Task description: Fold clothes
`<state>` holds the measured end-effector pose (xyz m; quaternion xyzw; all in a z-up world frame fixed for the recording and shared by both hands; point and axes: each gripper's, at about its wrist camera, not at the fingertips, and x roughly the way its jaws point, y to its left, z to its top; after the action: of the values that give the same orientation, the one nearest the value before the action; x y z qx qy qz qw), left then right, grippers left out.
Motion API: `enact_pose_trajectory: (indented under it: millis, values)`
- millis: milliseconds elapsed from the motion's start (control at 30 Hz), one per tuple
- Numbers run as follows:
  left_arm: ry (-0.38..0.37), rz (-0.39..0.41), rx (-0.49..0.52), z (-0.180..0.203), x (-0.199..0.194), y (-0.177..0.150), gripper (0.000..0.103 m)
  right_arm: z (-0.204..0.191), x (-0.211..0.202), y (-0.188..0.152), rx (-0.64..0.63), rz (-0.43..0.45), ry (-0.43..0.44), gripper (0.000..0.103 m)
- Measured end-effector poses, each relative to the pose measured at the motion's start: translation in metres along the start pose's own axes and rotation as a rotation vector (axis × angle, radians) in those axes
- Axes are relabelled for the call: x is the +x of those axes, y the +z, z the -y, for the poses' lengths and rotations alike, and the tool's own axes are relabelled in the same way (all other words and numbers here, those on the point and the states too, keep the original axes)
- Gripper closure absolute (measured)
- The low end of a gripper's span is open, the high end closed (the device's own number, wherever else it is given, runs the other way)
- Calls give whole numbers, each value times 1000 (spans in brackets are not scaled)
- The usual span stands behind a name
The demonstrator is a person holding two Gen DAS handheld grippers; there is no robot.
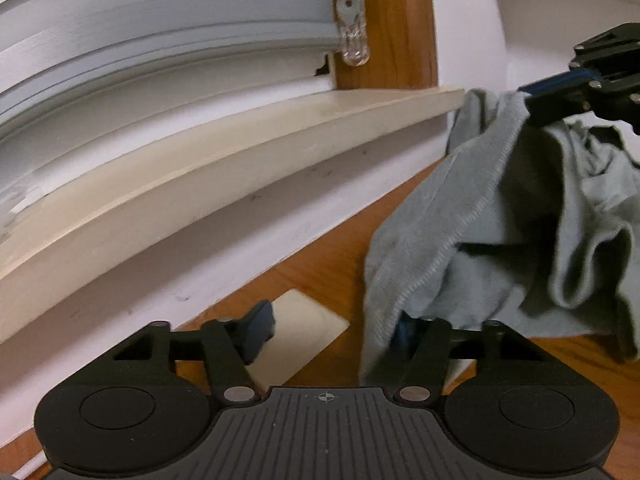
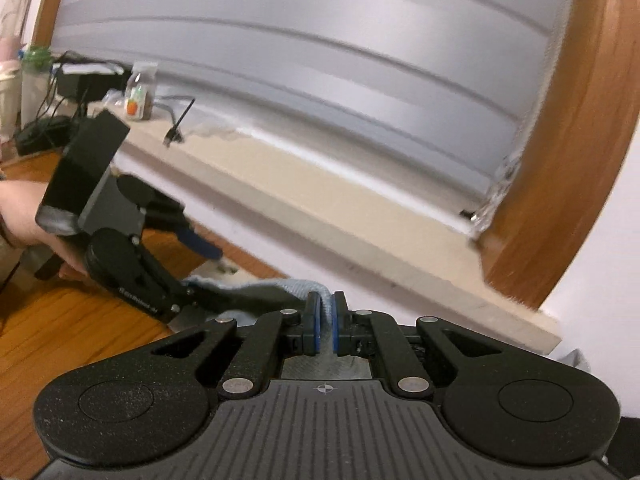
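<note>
The right gripper [image 2: 325, 322] pinches a hem of the grey-blue garment [image 1: 500, 232], which hangs onto the wooden tabletop [image 1: 320, 264]. The left gripper's [image 1: 332, 330] jaws stand apart, the cloth's lower edge draped over one finger. Ahead of both runs a cream windowsill [image 1: 240, 168] under white blinds [image 2: 340, 60].

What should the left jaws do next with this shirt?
Probably close on the hem. The right gripper already pinches the shirt and holds it raised, while the left gripper stands open, one finger tucked under the hem, so nothing grips that side.
</note>
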<state>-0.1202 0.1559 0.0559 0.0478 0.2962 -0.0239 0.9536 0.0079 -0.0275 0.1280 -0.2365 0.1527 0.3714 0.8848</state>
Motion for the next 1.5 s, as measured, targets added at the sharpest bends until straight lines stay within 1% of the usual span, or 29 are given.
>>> enact_pose_trajectory:
  millis: [33,67,167,233,267,300,333,367,400,433,500,633,733,767,867,1000,1133,1200,1333,1433,1467,1500]
  values:
    - [-35,-2,-15,-2,0,2,83,3,-2,1,-2,6,-3,98]
    - [-47,12,-26,-2,-1,4,94,6,-4,2,-1,10,-8,98]
    - [42,138,-34,-2,-20,16,96,13,-6,3,-2,14,-27,98]
    - [112,231,-55,-6,-37,27,96,18,-7,5,22,25,-27,97]
    - [161,273,-59,-8,-44,32,96,19,-8,6,37,30,-19,97]
    - [211,314,-63,-10,-51,36,96,20,-9,6,56,35,-6,94]
    - [243,341,-69,-12,-56,40,96,20,-11,5,72,33,15,92]
    - [243,342,-82,-14,-56,40,96,19,-13,4,87,30,38,85]
    - [243,342,-94,-16,-57,40,96,17,-15,-1,92,17,61,75]
    - [242,340,-105,-18,-56,39,96,14,-17,-6,94,1,83,74]
    - [234,324,-119,-19,-50,31,96,5,-23,-22,66,-47,111,74]
    - [210,296,-159,-20,-40,14,96,-14,-34,-59,-13,-186,129,74]
    - [194,275,-164,-22,-37,5,96,-21,-49,-78,-46,-250,128,74]
    - [194,269,-159,-23,-36,4,96,-23,-55,-80,-51,-259,126,73]
    - [187,246,-140,-22,-31,1,96,-30,-70,-85,-63,-276,121,73]
    - [170,224,-119,-20,-28,-3,96,-50,-77,-83,-123,-303,138,71]
    - [149,219,-128,-21,-31,-5,96,-78,-73,-83,-187,-333,166,68]
    - [141,214,-127,-21,-30,-5,96,-90,-69,-84,-212,-345,184,65]
    - [129,203,-121,-22,-27,-5,96,-107,-57,-84,-249,-377,201,65]
    - [120,197,-120,-23,-29,-6,96,-108,-44,-83,-260,-412,190,67]
    - [118,197,-119,-23,-30,-6,96,-108,-41,-82,-270,-427,185,70]
    - [118,196,-118,-23,-30,-6,96,-108,-38,-82,-283,-443,180,77]
